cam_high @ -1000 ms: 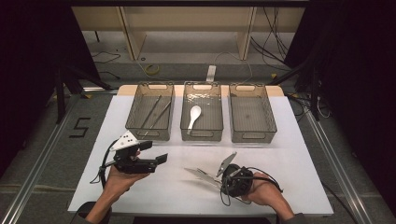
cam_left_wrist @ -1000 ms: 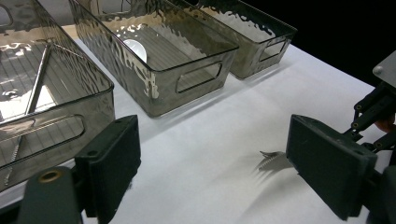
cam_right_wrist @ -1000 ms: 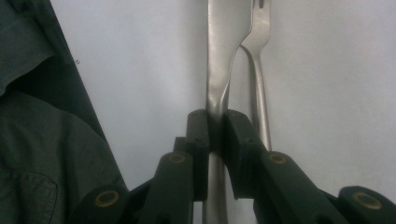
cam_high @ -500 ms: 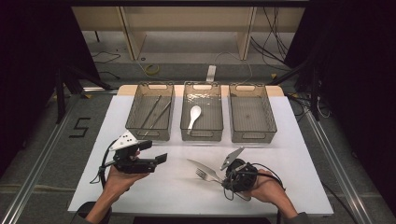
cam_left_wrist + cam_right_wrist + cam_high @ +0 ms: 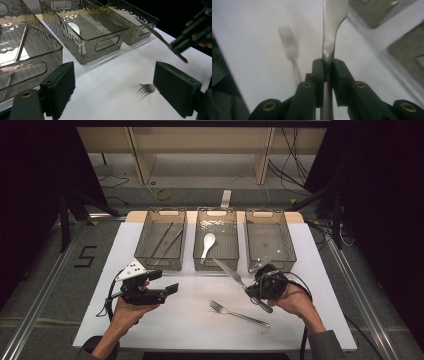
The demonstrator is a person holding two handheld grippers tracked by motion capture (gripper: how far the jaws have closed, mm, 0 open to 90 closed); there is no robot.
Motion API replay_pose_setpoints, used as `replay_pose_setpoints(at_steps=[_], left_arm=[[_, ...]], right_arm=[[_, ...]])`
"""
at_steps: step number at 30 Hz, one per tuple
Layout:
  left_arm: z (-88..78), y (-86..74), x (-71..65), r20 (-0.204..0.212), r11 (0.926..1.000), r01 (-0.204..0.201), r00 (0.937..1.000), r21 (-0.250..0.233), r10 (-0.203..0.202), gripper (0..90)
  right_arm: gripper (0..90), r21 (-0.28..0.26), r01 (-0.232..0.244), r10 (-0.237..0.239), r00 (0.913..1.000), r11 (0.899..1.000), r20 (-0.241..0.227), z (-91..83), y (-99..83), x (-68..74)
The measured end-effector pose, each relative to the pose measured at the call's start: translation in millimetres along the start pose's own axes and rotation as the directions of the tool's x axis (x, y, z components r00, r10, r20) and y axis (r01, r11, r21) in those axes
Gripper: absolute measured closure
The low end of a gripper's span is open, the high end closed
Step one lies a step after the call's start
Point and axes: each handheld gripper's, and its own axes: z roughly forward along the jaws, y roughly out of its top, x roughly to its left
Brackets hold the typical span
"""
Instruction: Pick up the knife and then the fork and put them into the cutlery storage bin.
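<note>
A table knife [image 5: 227,271] hangs tilted above the white table, its blade pointing up-left toward the middle bin [image 5: 216,265]. My right gripper [image 5: 254,290] is shut on its handle; in the right gripper view the jaws [image 5: 327,67] pinch the handle just below the blade [image 5: 334,20]. A fork [image 5: 240,313] lies flat on the table below it, tines to the left, and looks blurred [image 5: 289,50] past the jaws. My left gripper [image 5: 162,281] hovers at the left, open and with nothing in it [image 5: 115,72], facing the fork's tines [image 5: 147,87] and the knife [image 5: 155,32].
Three smoky plastic bins stand in a row at the back. The left bin [image 5: 161,262] holds long thin metal utensils, the middle one a white spoon [image 5: 207,242], and the right bin [image 5: 282,255] looks bare. The white table's edge [image 5: 200,345] runs near the person's forearms.
My right gripper rose and moved right and toward the bins with the knife, lifting it away from the fork, which stays on the table. The left gripper kept still.
</note>
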Motion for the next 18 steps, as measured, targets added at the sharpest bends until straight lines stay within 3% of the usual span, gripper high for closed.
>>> replay_pose_setpoints(at_steps=[12, 18], left_arm=[[0.2, 0.2, 0.7, 0.006, 1.0, 0.004, 1.0, 0.0, -0.004, 17.2], [-0.2, 0.3, 0.6, 0.004, 0.9999, 0.012, 0.9999, -0.01, -0.012, 17.2]], right_arm=[[81.3, -0.079, -0.083, 0.089, 0.9936, 0.993, 0.07, -19.2, 27.7, -46.8], [81.3, -0.081, -0.115, 0.123, 0.9881, 0.99, 0.093, -25.2, 44.2, -61.5]])
